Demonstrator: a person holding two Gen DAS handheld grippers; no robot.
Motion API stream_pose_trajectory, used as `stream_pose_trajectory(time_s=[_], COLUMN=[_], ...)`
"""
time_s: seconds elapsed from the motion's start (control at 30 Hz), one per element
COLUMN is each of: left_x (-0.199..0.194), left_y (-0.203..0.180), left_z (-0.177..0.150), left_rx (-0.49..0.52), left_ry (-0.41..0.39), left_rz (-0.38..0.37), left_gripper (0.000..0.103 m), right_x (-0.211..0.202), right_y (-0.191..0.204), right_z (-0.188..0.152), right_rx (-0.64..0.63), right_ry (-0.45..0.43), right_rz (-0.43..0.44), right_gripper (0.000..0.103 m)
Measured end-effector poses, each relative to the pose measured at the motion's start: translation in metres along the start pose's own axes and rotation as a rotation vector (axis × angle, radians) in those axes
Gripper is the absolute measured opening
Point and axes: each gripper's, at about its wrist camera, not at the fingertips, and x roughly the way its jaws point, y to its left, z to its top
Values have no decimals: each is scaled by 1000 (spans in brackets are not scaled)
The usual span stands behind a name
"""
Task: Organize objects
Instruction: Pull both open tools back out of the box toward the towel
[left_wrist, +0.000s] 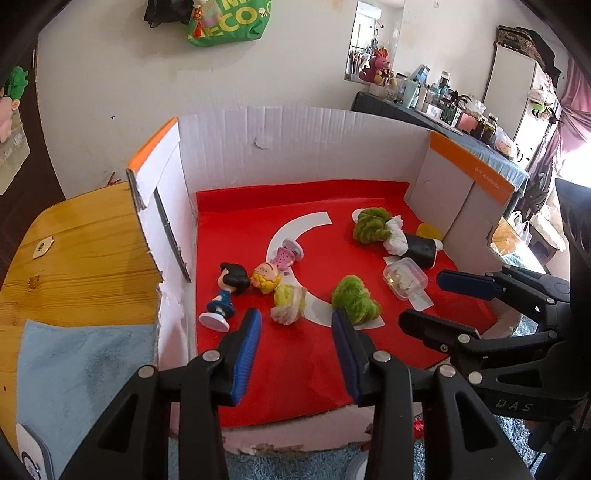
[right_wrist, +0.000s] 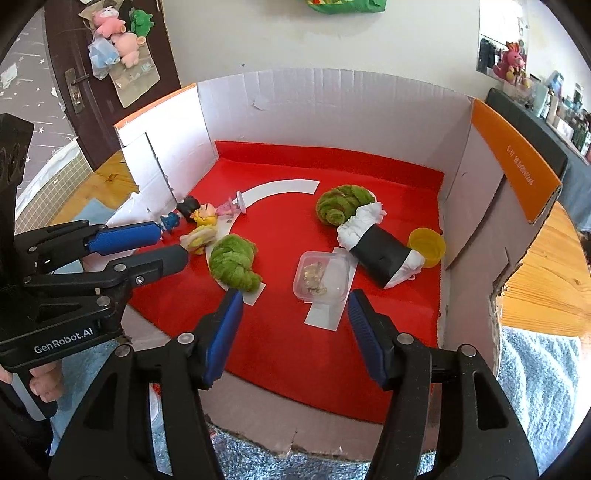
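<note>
A red-lined cardboard box (left_wrist: 295, 147) holds the toys. My left gripper (left_wrist: 295, 321) is open over the red liner, with nothing between its pads. Just beyond its tips lie a yellow-white fuzzy piece (left_wrist: 290, 304) and a green fuzzy piece (left_wrist: 354, 301). Two figurines lie to the left, one in a blue dress (left_wrist: 225, 295) and one with yellow hair (left_wrist: 273, 271). My right gripper (right_wrist: 295, 299) is open and empty, short of a clear plastic box (right_wrist: 321, 277). Behind it lie a black roll with white cloth (right_wrist: 380, 254), a yellow cup (right_wrist: 428, 245) and a second green fuzzy piece (right_wrist: 341, 205).
The cardboard walls (right_wrist: 332, 110) close the back and both sides, and the front is low. The box rests on a wooden table (left_wrist: 74, 258) with a light blue cloth (left_wrist: 85, 369) at the left. A person's hand (right_wrist: 40, 384) holds the left gripper (right_wrist: 171, 243).
</note>
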Motion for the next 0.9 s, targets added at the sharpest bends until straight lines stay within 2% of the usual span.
stream_pose_trajectory(time_s=[0.1,0.17,0.27,0.33,0.43,0.5,0.6,0.8,0.9], left_x=[-3,-5,-9,-11,-15,-17,-21,-26,-28], left_y=[0,0,0,1,1,1,1,2,3], left_z=[-1,-3,-4,-5,-6,-7,-9,-13,-15], left_rx=[1,1,-2,-4,-5,-5,-8,-12,-17], left_ry=[-4,-10,-17,-19,-27,-31,-40,-50,-50], left_rz=[1,7,8,7,18,22,31,48,52], left_gripper=[43,50,52,53,60,61,68,80,85], right_x=[-2,-4,-7,-9,-11,-13,-16,-23,-25], right_y=[1,2,4,6,7,8,9,11,11], right_z=[-1,-1,-2,-2,-4,-5,-7,-10,-12], right_rx=[-3,-5,-10,-14,-19,-20,-23,-22,-22], right_ry=[-7,-10,-18,-22,-28,-32,-41,-52,-57], right_rz=[-2,-2,-5,-8,-11,-14,-19,-23,-26], right_gripper=[67,67,68,73,74,74,80,82,86])
